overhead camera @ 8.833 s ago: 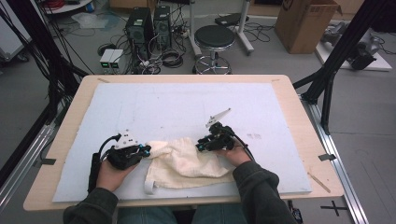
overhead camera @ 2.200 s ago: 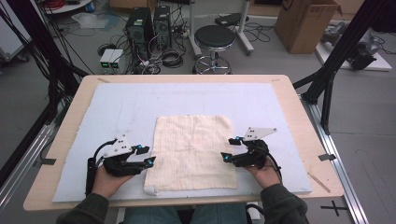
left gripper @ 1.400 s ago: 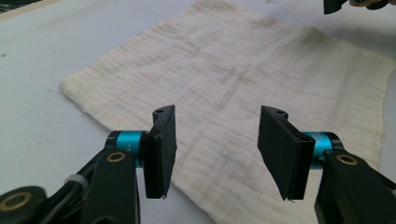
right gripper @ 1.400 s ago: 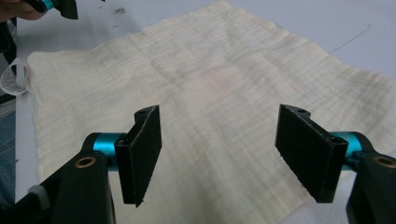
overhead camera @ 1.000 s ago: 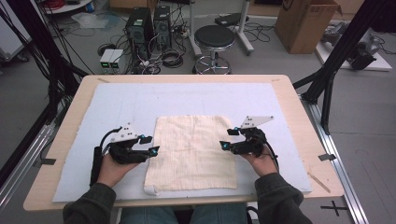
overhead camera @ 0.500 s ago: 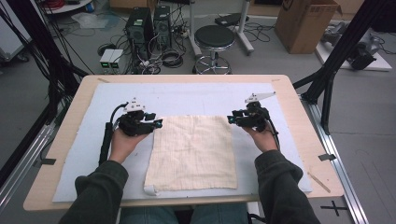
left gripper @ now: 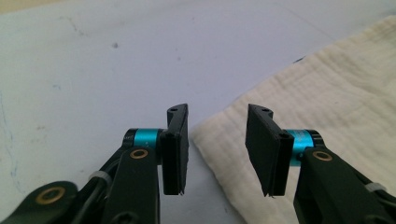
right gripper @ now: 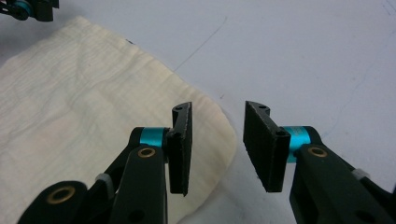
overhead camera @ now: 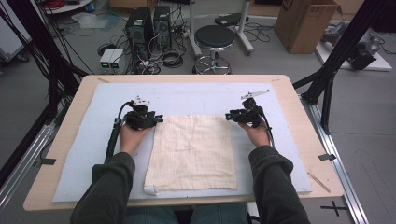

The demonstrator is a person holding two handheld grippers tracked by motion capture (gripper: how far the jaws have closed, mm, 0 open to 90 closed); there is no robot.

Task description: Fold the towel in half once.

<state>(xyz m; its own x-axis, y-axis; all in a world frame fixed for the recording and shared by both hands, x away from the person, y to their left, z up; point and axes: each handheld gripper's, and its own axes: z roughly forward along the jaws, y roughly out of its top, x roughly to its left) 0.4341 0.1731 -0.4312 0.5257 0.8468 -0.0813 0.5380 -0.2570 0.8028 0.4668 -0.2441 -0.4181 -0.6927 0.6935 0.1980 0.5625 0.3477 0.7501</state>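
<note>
Your left gripper (overhead camera: 158, 118) and right gripper (overhead camera: 229, 115) flank the far corners of the cream cloth (overhead camera: 194, 151), lying flat on the surface (overhead camera: 196, 95); both sets of jaws, just closing, stand apart, each straddling a corner unpinched.

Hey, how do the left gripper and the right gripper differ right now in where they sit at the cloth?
The left gripper sits at the far left corner of the cloth; the right gripper sits at its far right corner. The left gripper's grey plate lies flat and small; the right gripper's plate juts up and out. Shared: both have just been closing, jaws apart, a cloth corner between them, not yet pinched.
</note>
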